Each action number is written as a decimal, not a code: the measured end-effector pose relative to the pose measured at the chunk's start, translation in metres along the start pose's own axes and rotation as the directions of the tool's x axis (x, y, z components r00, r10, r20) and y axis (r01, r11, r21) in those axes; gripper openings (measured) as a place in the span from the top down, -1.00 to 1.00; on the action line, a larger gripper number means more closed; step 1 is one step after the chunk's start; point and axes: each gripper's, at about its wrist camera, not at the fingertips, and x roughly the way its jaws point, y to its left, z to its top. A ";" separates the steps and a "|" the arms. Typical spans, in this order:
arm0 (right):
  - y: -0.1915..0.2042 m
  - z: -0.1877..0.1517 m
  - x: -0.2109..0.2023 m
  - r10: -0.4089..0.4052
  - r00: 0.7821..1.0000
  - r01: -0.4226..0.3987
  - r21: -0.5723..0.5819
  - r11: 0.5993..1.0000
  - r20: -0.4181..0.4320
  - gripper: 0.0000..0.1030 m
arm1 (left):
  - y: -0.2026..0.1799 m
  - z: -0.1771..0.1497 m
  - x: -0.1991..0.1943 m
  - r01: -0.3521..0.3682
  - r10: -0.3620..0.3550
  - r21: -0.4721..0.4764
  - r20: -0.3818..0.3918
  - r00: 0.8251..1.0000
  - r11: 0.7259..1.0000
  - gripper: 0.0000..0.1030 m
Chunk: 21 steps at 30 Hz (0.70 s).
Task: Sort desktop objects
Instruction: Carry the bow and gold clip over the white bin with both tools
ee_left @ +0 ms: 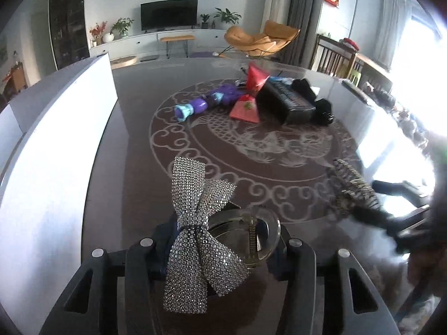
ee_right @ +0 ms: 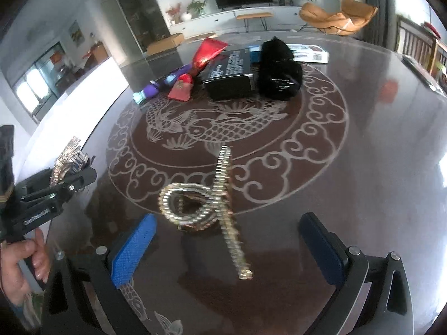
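Observation:
My left gripper (ee_left: 218, 247) is shut on a silver rhinestone bow hair clip (ee_left: 195, 231) with a clear claw base, held above the dark table (ee_left: 134, 128). It also shows in the right wrist view (ee_right: 67, 156) at the far left. My right gripper (ee_right: 229, 240) is open, its blue pads (ee_right: 131, 248) on either side of a gold rhinestone hair claw (ee_right: 201, 203) that lies on the table; it does not touch it. In the left wrist view that claw (ee_left: 352, 184) lies at the right.
At the far side lie a purple toy (ee_left: 206, 102), red pouches (ee_left: 248, 103), a black keyboard box (ee_right: 229, 72) and a black furry item (ee_right: 279, 67). A white box (ee_left: 56, 139) stands at the table's left.

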 end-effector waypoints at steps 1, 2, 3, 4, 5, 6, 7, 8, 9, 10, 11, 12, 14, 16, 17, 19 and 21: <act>0.005 0.000 0.002 -0.008 1.000 0.008 -0.017 1.000 0.006 -0.95 | -0.001 0.001 -0.004 0.008 -0.008 -0.004 0.004 1.000 1.000 0.02; 0.009 0.001 0.003 -0.027 0.999 0.028 -0.034 0.999 0.022 -0.71 | -0.002 0.002 -0.007 0.013 -0.013 -0.006 0.007 1.000 1.000 0.02; 0.012 0.002 0.003 -0.053 0.998 0.055 -0.045 0.997 0.041 -0.45 | -0.002 0.003 -0.014 0.018 -0.018 -0.006 0.012 1.000 1.000 0.02; 0.013 0.003 0.002 -0.052 0.997 0.055 -0.048 0.997 0.051 0.13 | -0.002 0.003 -0.019 0.021 -0.021 -0.008 0.018 1.000 1.000 0.02; 0.008 0.005 -0.001 -0.041 0.998 0.041 -0.015 0.999 0.040 0.13 | -0.001 0.004 -0.027 0.025 -0.025 -0.010 0.026 0.999 1.000 0.02; 0.005 0.006 -0.003 -0.038 0.999 0.037 0.008 0.999 0.035 0.14 | 0.002 0.005 -0.036 0.033 -0.032 -0.017 0.037 0.999 0.999 0.02; 0.004 0.006 -0.006 -0.045 0.998 0.045 0.013 0.999 0.037 0.14 | 0.004 0.005 -0.044 0.042 -0.040 -0.026 0.046 0.998 0.999 0.02; 0.003 0.006 -0.012 -0.057 0.998 0.056 0.011 0.998 0.040 0.14 | 0.007 0.006 -0.054 0.059 -0.057 -0.039 0.058 0.997 0.998 0.02; 0.004 0.007 -0.016 -0.055 0.998 0.054 0.013 0.998 0.038 0.14 | 0.010 0.008 -0.062 0.073 -0.069 -0.048 0.069 0.995 0.996 0.02; 0.005 0.010 -0.019 -0.045 0.998 0.045 0.018 0.999 0.035 0.14 | 0.013 0.010 -0.072 0.083 -0.079 -0.056 0.080 0.994 0.995 0.02; 0.010 0.013 -0.025 -0.034 0.999 0.033 0.019 0.999 0.037 0.14 | 0.018 0.012 -0.081 0.094 -0.088 -0.064 0.091 0.992 0.993 0.02; 0.020 0.019 -0.033 -0.017 0.999 0.016 0.009 1.000 0.049 0.14 | 0.023 0.015 -0.092 0.109 -0.101 -0.073 0.105 0.989 0.991 0.02; 0.046 0.034 -0.047 0.030 0.996 -0.028 -0.026 0.999 0.078 0.14 | 0.034 0.020 -0.111 0.136 -0.123 -0.089 0.135 0.983 0.987 0.02; 0.074 0.050 -0.058 0.089 0.991 -0.083 -0.058 0.995 0.101 0.14 | 0.052 0.026 -0.136 0.144 -0.125 -0.102 0.171 0.977 0.984 0.02; 0.099 0.062 -0.067 0.133 0.984 -0.123 -0.089 0.988 0.116 0.14 | 0.066 0.028 -0.150 0.134 -0.111 -0.112 0.191 0.975 0.985 0.02; 0.137 0.076 -0.077 0.200 0.970 -0.180 -0.144 0.973 0.136 0.14 | 0.091 0.030 -0.169 0.096 -0.067 -0.133 0.210 0.975 0.986 0.02; 0.187 0.092 -0.085 0.287 0.948 -0.254 -0.214 0.943 0.141 0.14 | 0.125 0.028 -0.182 0.020 0.017 -0.170 0.217 0.976 0.985 0.02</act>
